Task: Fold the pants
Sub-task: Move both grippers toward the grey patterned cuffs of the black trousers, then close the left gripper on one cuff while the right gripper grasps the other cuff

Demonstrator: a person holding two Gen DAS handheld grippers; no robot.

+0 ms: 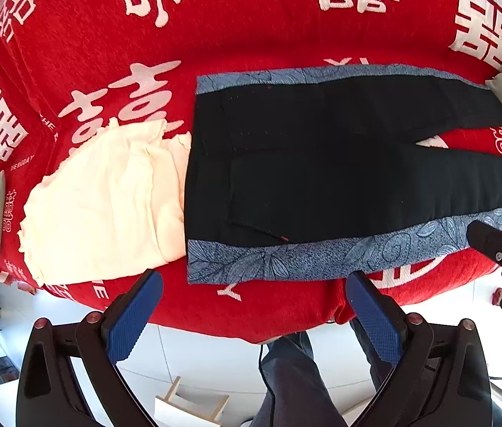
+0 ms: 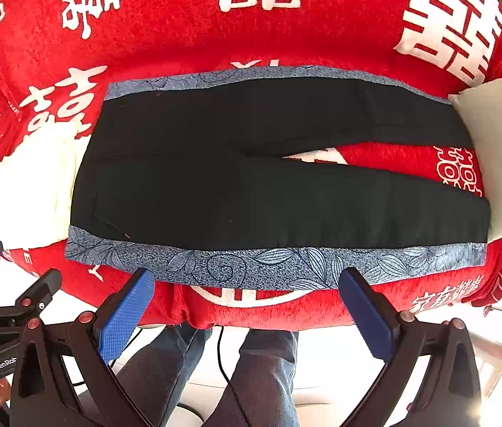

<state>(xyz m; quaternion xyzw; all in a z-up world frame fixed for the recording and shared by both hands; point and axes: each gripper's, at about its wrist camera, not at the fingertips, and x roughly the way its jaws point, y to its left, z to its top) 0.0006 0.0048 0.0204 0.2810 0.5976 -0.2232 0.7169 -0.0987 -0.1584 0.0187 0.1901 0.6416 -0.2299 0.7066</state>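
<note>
Jaws of my left gripper (image 1: 252, 306) stood wide and empty above the near edge, black pants (image 1: 322, 163) flat on the red blanket (image 1: 251, 28) beside a cream garment (image 1: 105, 199). Right view: my right gripper (image 2: 247, 306) equally wide, pants (image 2: 251, 185) just ahead.

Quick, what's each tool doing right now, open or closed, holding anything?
Left tool: open, holding nothing, near the pants waist end.
Right tool: open, holding nothing, at the near edge of the pants.
</note>
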